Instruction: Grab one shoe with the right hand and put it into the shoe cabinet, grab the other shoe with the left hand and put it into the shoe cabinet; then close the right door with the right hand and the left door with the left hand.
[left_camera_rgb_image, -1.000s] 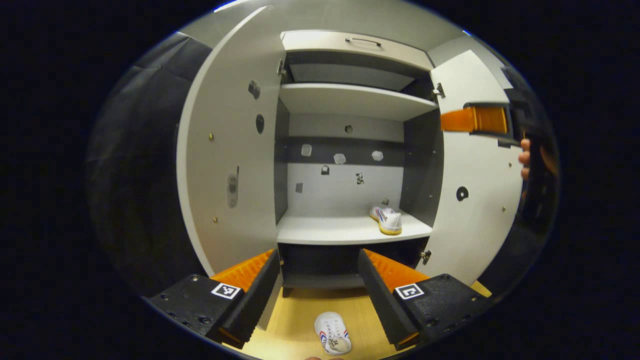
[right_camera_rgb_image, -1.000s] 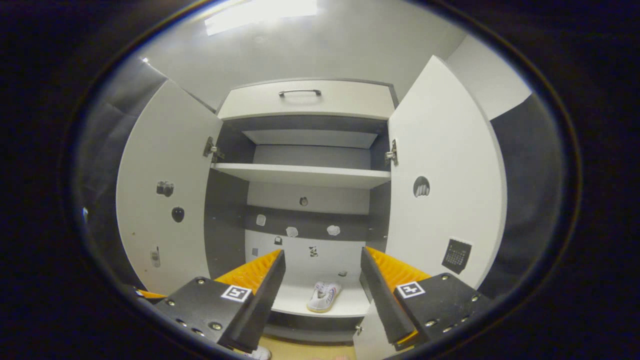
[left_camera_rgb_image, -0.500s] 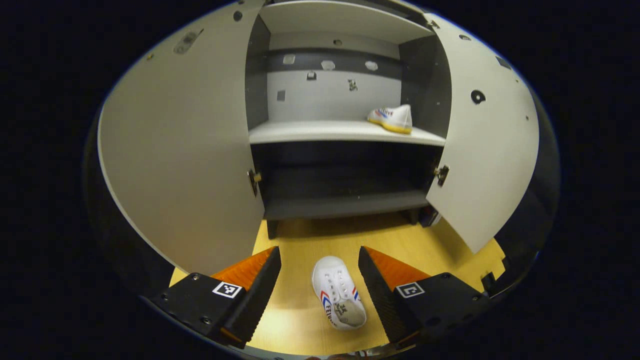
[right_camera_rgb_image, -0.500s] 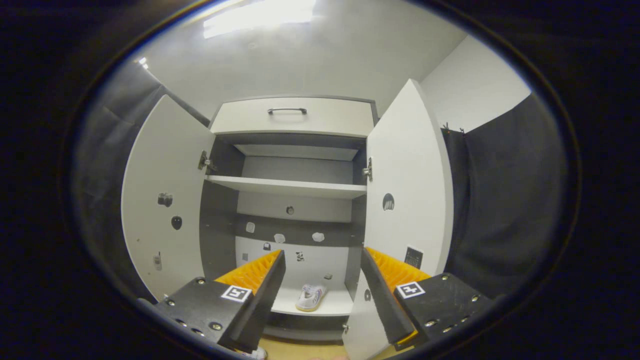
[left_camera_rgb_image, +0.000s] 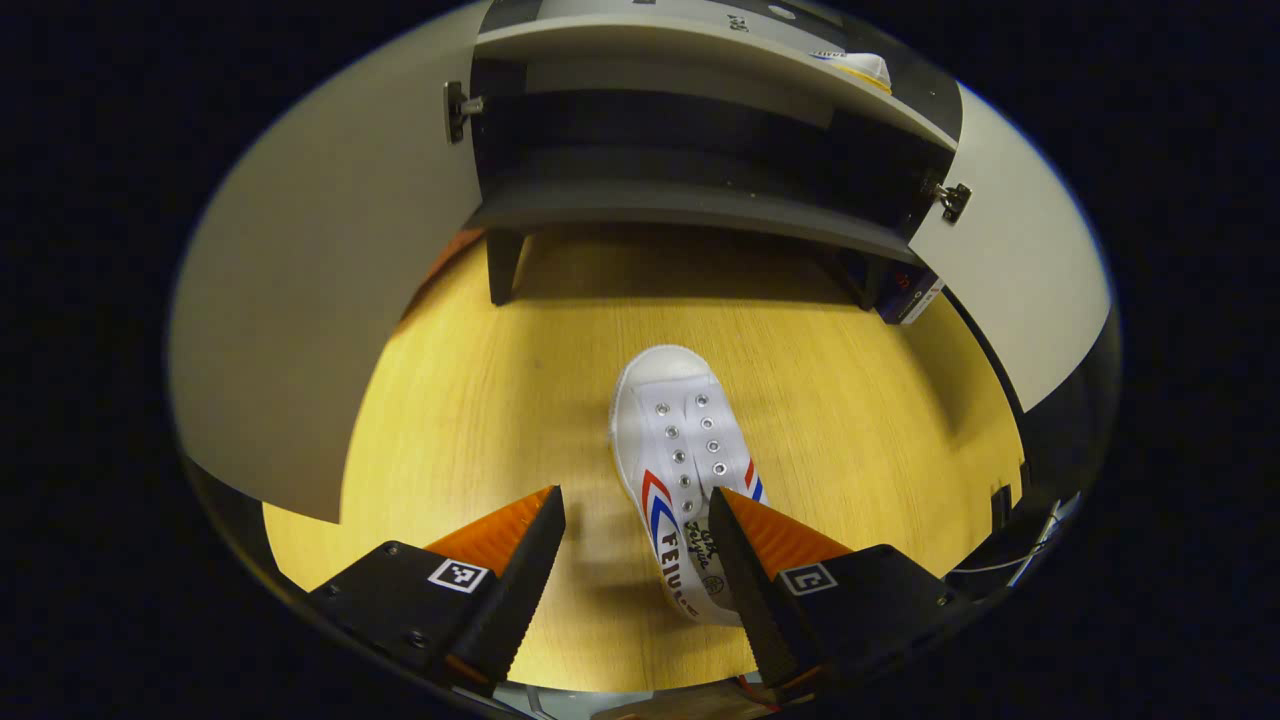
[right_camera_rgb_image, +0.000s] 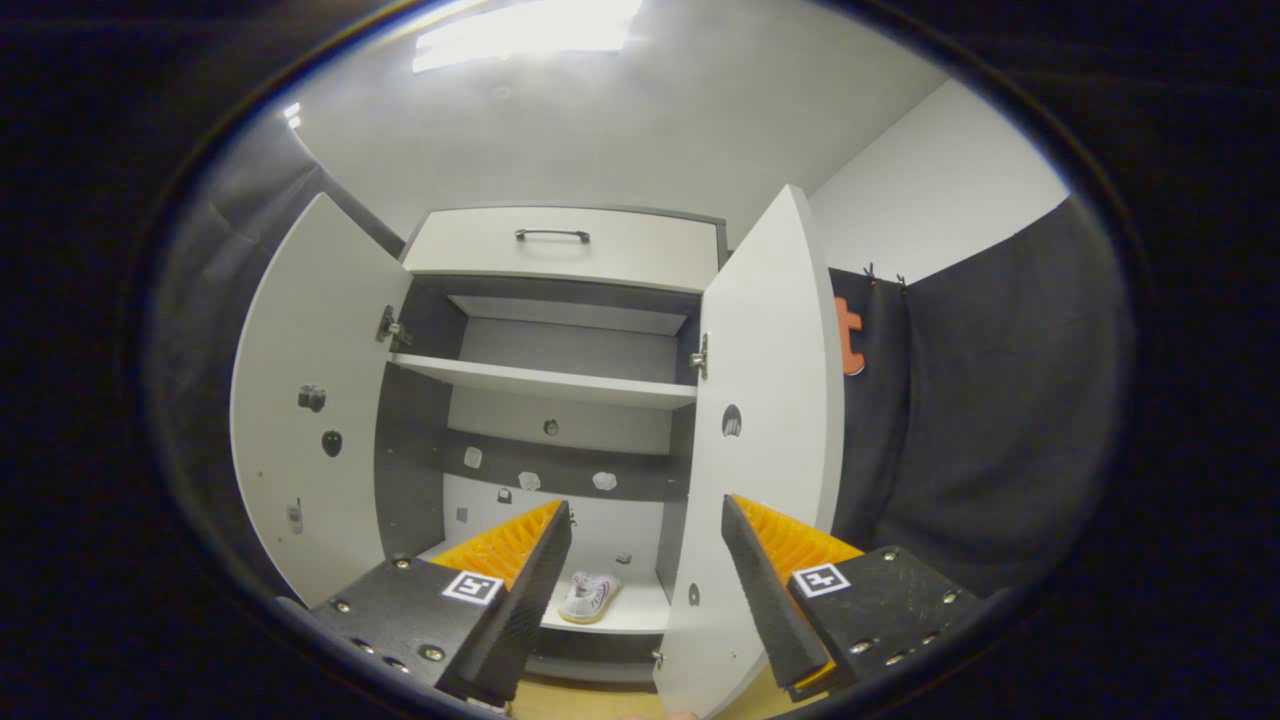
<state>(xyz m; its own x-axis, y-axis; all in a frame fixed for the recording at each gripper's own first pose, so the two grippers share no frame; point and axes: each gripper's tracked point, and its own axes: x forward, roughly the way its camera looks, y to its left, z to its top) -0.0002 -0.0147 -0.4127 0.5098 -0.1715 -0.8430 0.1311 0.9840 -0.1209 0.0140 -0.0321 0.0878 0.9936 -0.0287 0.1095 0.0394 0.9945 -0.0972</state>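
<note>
The floor shoe (left_camera_rgb_image: 680, 470) lies on the wooden floor (left_camera_rgb_image: 480, 400) in front of the cabinet (left_camera_rgb_image: 690, 150), toe toward the cabinet and heel toward the camera, a white sneaker with red and blue side stripes and bare eyelets. In the left gripper view the left gripper (left_camera_rgb_image: 636, 540) is above it with its fingers spread wide; the shoe's heel end sits in the gap between them, off-centre toward the right finger (left_camera_rgb_image: 745, 560), whose inner edge overlaps the shoe's side in the picture. Whether that finger touches the shoe cannot be told; the left finger (left_camera_rgb_image: 525, 560) is clearly apart from it, with bare floor between. The shelf shoe (right_camera_rgb_image: 590, 596) rests on the cabinet's lower white shelf (right_camera_rgb_image: 620, 615); in the left gripper view it shows as a white toe with a yellow sole at the top edge (left_camera_rgb_image: 860, 68). In the right gripper view the right gripper (right_camera_rgb_image: 645, 575) is held up facing the cabinet, fingers spread and holding nothing, with the shelf shoe seen far off between them. Both doors stand open: the left door (right_camera_rgb_image: 315, 420) swung wide, the right door (right_camera_rgb_image: 765, 440) nearly edge-on to the camera, its lower part just beside the right gripper's right finger in the picture. A drawer with a dark handle (right_camera_rgb_image: 552, 234) tops the cabinet.
</note>
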